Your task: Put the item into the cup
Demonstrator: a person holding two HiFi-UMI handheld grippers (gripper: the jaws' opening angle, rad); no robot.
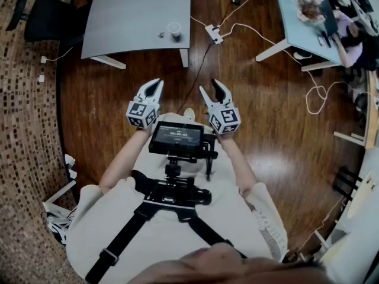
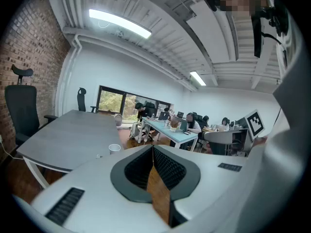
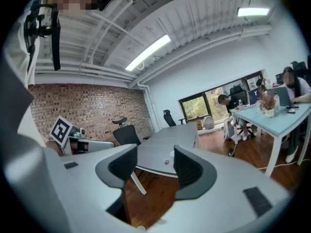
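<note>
- Head view: the cup stands near the table's front edge, with the small item just beside it, not inside.
- Left gripper view: left gripper well short of the table, fingers together, empty.
- Right gripper view: right gripper fingers apart, empty; pickup not yet begun.

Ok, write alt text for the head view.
A person standing on a wooden floor holds two empty grippers out front, the left gripper shut, the right gripper open. Ahead, a grey table carries a white cup with a small item left of it.
</note>
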